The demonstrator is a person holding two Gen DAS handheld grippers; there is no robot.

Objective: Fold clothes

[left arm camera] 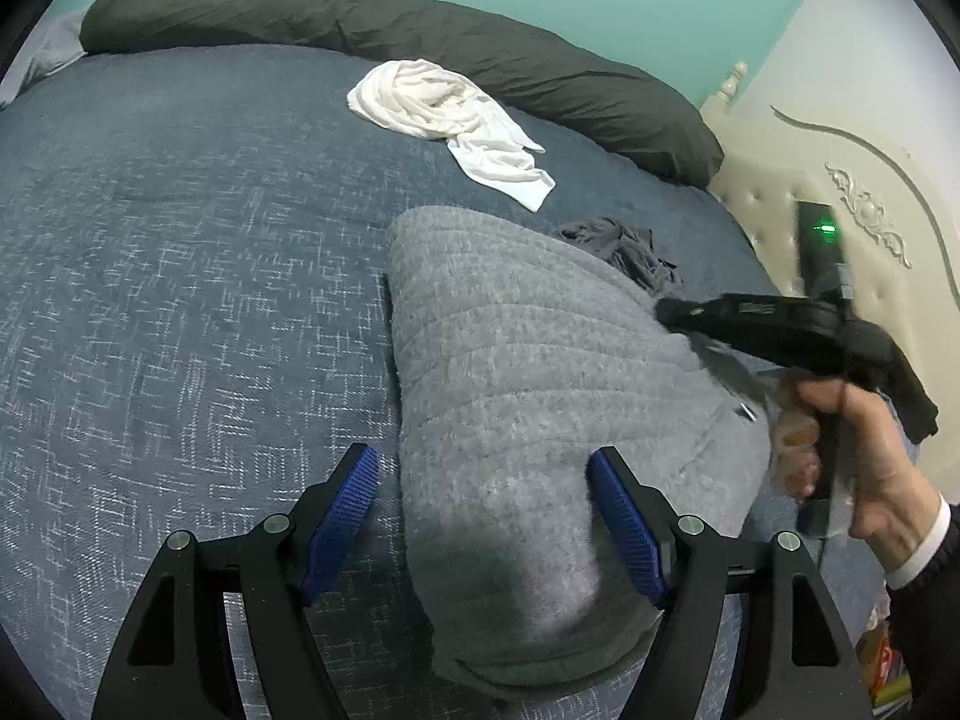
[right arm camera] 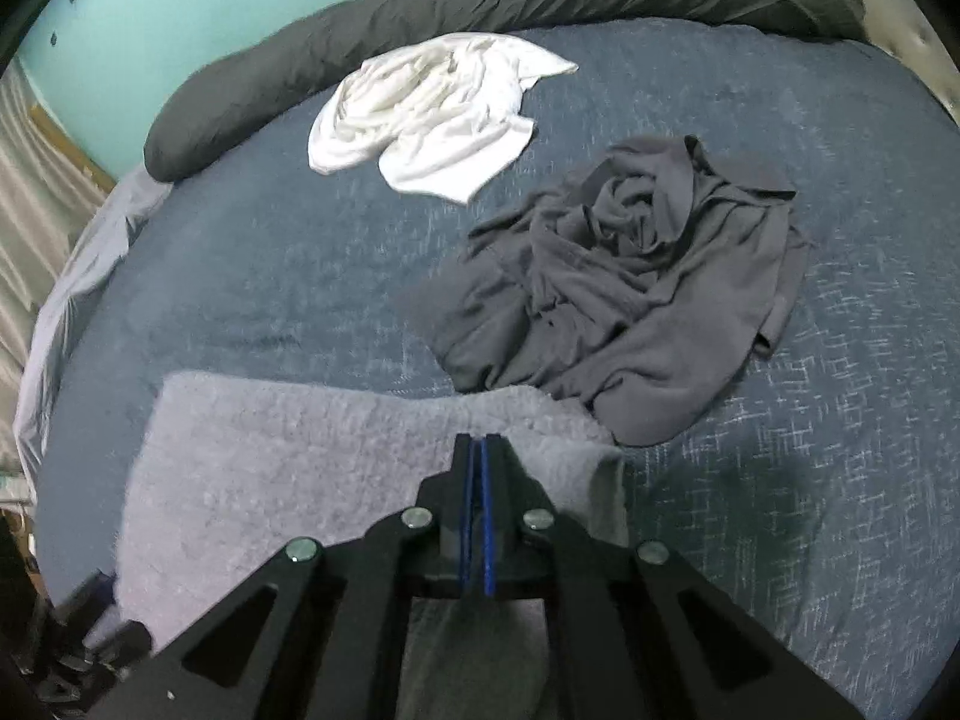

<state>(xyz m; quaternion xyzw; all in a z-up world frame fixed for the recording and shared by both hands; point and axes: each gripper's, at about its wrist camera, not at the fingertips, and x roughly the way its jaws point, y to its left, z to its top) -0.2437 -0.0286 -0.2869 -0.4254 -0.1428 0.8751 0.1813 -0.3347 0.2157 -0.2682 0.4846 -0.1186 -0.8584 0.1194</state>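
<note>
Left wrist view showed the left gripper spread wide over the fuzzy grey garment. The right gripper was pinched together above that garment's folded edge.

Left tongs: black linkage arms with triangular cut-outs, silver round pivot screws, blue ribbed pads on the fingertips. Right tongs: same black frame, four silver pivot screws, thin blue pads. From the left wrist view, right hand on a black handle; a green light glows on a black block above. Dark sleeve, white cuff.
</note>
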